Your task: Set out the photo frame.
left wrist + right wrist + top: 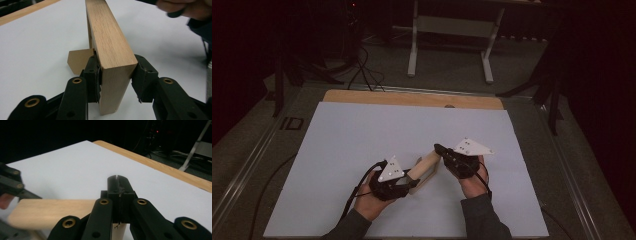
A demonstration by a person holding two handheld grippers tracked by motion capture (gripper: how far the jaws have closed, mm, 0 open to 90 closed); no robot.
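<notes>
- Now your left tool [116, 75] is clamped on the near end of the wooden block [110, 37]; its pads [93, 75] press both side faces, as the left gripper view shows.
- Your right tool [117, 180] has its jaws pressed together with nothing between them, poised just above the block's far end.
- From above, the block runs slantwise between your two tools, over the white tabletop [362, 135].
- Beside the block, the left gripper view picks up a small flat brown piece [78, 60] lying just behind the left pad.
- Beyond the tabletop's wooden edge [412, 98], a white frame [452, 35] stands well apart on the floor.
</notes>
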